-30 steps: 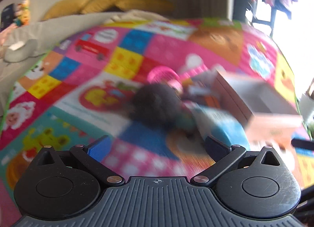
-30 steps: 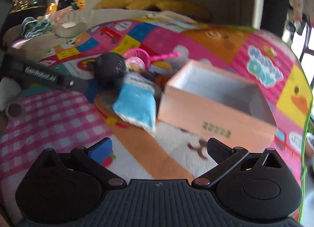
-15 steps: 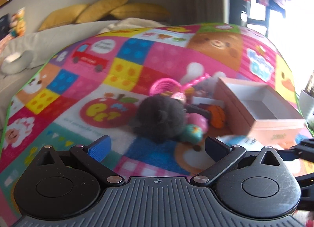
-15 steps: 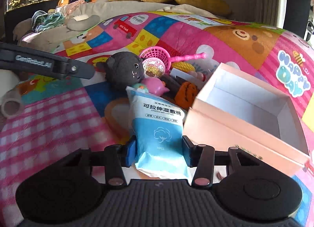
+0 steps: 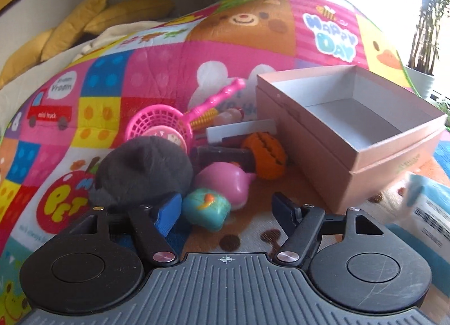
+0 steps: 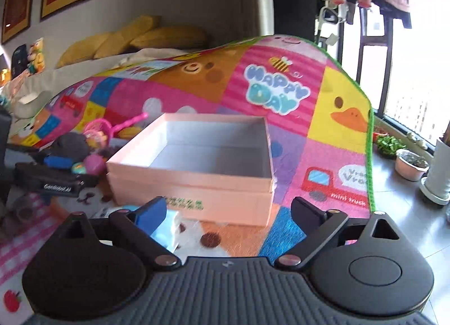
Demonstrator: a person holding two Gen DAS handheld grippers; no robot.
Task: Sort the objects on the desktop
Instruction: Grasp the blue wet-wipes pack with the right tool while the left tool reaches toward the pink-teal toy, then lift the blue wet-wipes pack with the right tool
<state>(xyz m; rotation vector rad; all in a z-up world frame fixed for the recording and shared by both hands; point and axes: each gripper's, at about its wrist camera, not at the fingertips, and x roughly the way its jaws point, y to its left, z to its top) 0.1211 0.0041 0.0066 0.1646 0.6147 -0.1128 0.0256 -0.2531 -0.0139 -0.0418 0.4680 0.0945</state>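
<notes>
Two hand-held grippers are working over a colourful patchwork play mat [image 5: 157,77]. Seen from the left wrist, the left hand-held gripper [image 5: 226,208] is standing partly open, its jaws having just been closing; a turquoise toy [image 5: 206,208] is lying between them, just beside the blue pad, and whether the pad is touching it I cannot tell. Behind it, a dark grey plush toy [image 5: 146,170], a pink plastic toy [image 5: 225,181], a pink net scoop [image 5: 160,123] and an orange ball [image 5: 265,156] are sitting piled together. Right of the pile, an open pink cardboard box [image 5: 317,150] is resting on the mat. Seen from the right wrist, the right hand-held gripper [image 6: 229,211] is gaping wide, its jaws having just been opening, gripping nothing; a light blue wipes packet [image 6: 168,229] is lying blurred beside its blue pad, in front of the box.
</notes>
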